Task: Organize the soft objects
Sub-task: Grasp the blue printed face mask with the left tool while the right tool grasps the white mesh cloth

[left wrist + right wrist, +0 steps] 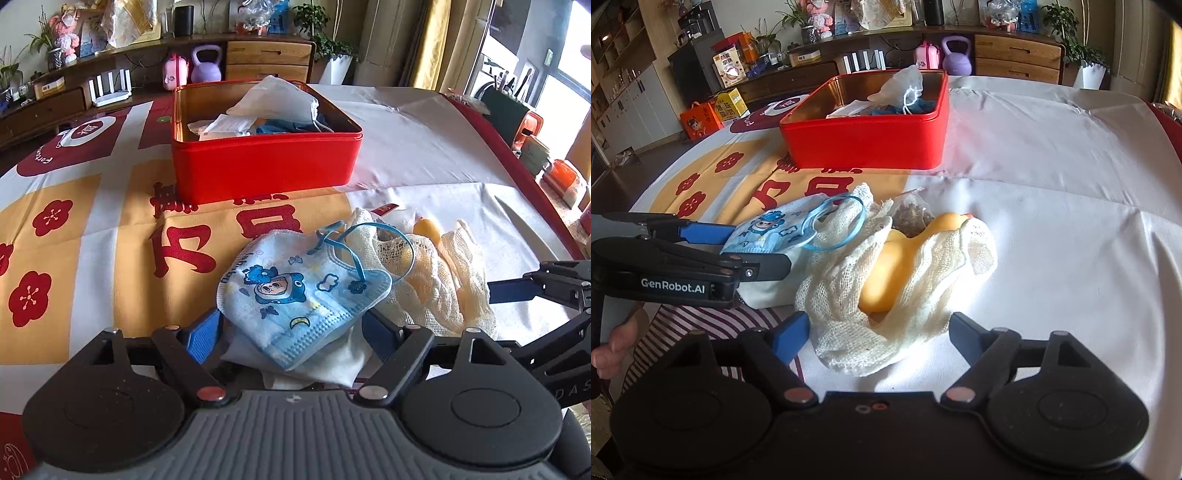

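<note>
Blue fingers of the left gripper (291, 334) stood apart on either side of a cartoon mask (295, 291), not clamped. It lay on a tablecloth (424, 147), white with red and gold print, before a sideboard (266, 55) with plants. Only the right view showed the right gripper (879, 338), also apart, around a gauze cloth (886, 295) wrapping a yellow toy (897, 269). Beyond stood a red tin (864, 140), already holding soft items.
</note>
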Action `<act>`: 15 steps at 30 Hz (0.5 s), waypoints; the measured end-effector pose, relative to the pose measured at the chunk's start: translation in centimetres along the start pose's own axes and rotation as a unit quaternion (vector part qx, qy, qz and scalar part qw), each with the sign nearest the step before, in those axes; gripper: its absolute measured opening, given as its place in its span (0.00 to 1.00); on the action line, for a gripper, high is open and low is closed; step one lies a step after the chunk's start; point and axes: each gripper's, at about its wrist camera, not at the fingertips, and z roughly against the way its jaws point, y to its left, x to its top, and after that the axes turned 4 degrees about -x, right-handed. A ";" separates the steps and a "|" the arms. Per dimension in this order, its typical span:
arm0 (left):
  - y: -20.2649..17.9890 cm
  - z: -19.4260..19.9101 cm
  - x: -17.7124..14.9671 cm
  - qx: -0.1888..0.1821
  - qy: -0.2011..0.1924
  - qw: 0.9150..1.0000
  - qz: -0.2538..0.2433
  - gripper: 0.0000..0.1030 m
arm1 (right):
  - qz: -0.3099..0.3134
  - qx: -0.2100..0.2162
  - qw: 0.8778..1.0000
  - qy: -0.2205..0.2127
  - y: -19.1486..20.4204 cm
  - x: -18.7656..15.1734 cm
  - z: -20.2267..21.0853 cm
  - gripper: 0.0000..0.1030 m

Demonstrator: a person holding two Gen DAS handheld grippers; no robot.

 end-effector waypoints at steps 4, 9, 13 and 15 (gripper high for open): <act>0.2 0.3 0.1 0.001 -0.007 1.000 0.008 0.77 | -0.004 0.003 1.000 -0.002 -0.1 0.0 0.3 0.67; 0.3 0.4 0.2 0.006 -0.007 1.000 0.010 0.64 | -0.005 0.004 1.000 -0.002 -0.2 -0.2 0.5 0.45; 0.5 0.4 0.2 -0.003 -0.005 1.000 0.016 0.50 | -0.013 0.007 1.000 -0.004 -0.6 -0.1 0.8 0.31; 0.5 0.5 0.2 -0.003 -0.006 1.000 0.019 0.44 | -0.016 0.009 1.000 -0.008 -0.7 -0.2 1.1 0.26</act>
